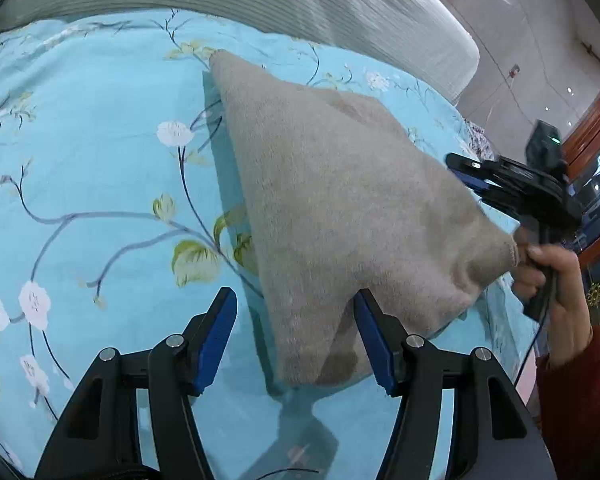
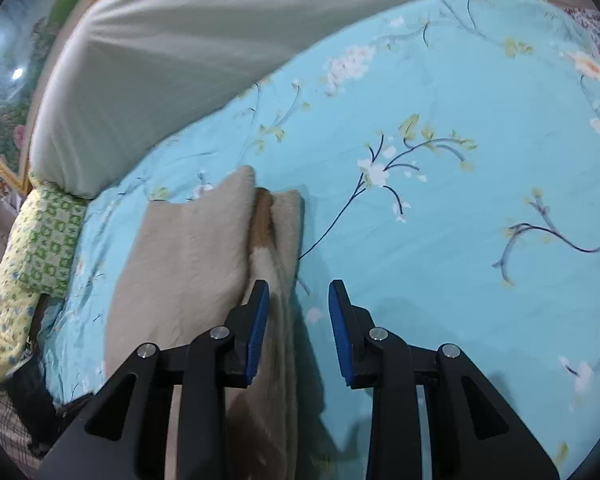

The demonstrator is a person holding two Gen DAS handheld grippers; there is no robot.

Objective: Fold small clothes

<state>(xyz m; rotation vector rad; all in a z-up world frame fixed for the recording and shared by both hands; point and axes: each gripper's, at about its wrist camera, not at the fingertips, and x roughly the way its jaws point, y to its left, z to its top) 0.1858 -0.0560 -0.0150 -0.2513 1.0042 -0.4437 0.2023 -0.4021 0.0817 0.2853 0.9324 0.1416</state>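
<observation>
Folding step: a beige garment point(image 1: 340, 216) lies partly folded on the blue floral sheet point(image 1: 80, 160); this looks like a mid-fold pause.
Garment position: on the sheet, its near corner between the left gripper's fingers, its right side by the right gripper.
Left gripper point(image 1: 296, 340): jaws wide apart, gripping nothing; the cloth corner lies between them, loose.
Right gripper point(image 2: 299, 332): jaws parted, empty; the left finger rests at the cloth's edge.
Next move: probably close on an edge, then carry it over the far side, keeping layers aligned.
Hidden: the garment type cannot be told; a brown patch point(image 2: 264, 216) shows at the fold; the lower layers are covered.
</observation>
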